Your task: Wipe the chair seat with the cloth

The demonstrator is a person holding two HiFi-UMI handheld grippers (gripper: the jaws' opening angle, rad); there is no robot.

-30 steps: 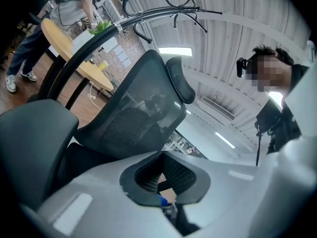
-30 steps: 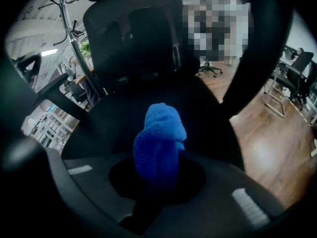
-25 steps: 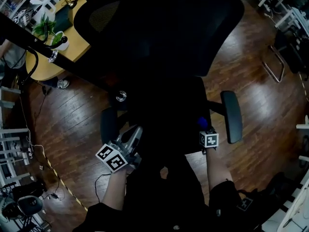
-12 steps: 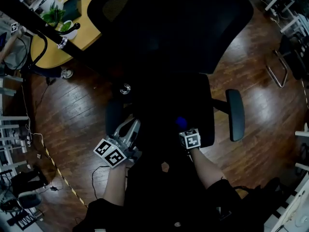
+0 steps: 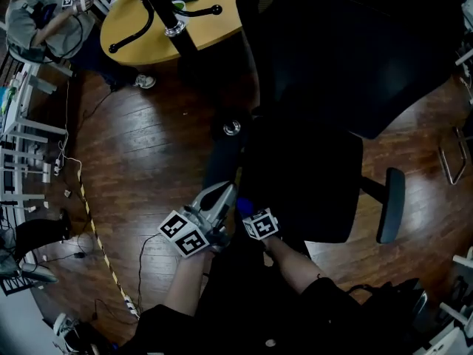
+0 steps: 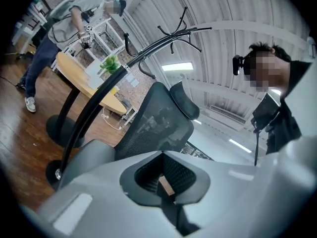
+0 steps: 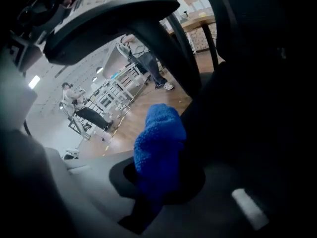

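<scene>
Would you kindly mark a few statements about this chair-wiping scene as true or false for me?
1. The right gripper grips a blue cloth. True.
2. The chair is white. False: it is black.
3. A round wooden table stands beyond the chair. True.
4. The cloth lies on that table. False: it sits in the right gripper's jaws, down by the chair.
5. The left gripper also holds the cloth. False: nothing blue shows between its jaws.
</scene>
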